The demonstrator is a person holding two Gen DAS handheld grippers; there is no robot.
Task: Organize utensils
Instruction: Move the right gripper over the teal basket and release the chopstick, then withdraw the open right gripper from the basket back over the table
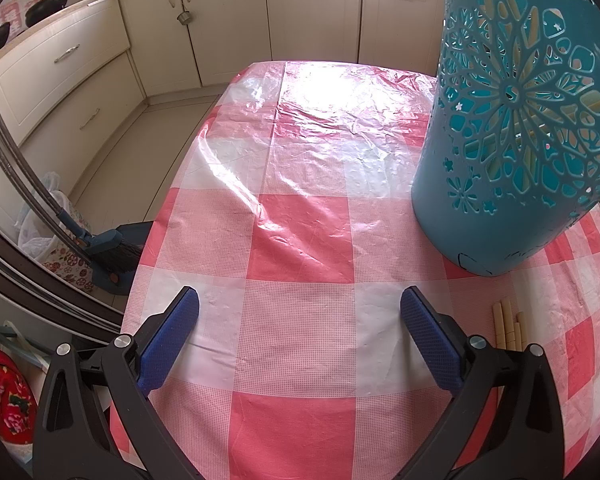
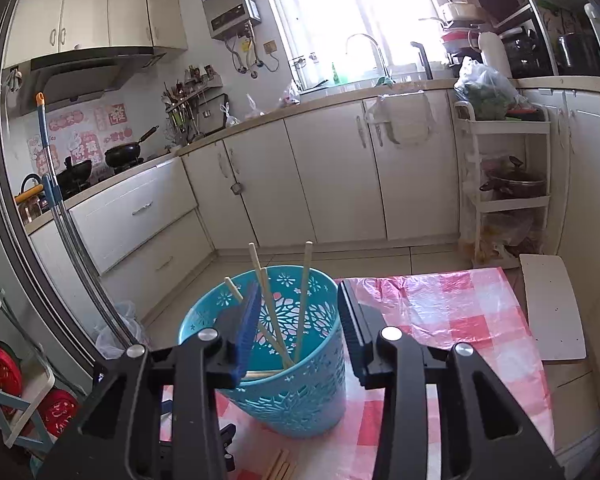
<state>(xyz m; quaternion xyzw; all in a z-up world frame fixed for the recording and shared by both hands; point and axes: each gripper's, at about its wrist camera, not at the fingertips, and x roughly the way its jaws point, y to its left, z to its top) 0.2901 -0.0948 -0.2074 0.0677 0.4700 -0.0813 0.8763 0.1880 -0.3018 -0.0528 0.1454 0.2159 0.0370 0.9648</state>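
A teal perforated utensil basket (image 1: 516, 140) stands on the pink checked tablecloth (image 1: 300, 240), to the right of my left gripper (image 1: 300, 300). That gripper is open and empty, low over the cloth. Several wooden chopsticks (image 1: 508, 326) lie on the cloth just right of its right finger. In the right wrist view the basket (image 2: 292, 380) holds several chopsticks (image 2: 304, 292) that lean upright inside it. My right gripper (image 2: 298, 300) is open and empty, above the basket's rim. More loose chopsticks (image 2: 280, 466) lie on the cloth in front of the basket.
The table's left edge (image 1: 156, 248) drops to the floor, with a broom (image 1: 112, 248) and bags beside it. White kitchen cabinets (image 2: 332, 184) run behind the table. A white board (image 2: 552, 304) lies beyond the table's right edge.
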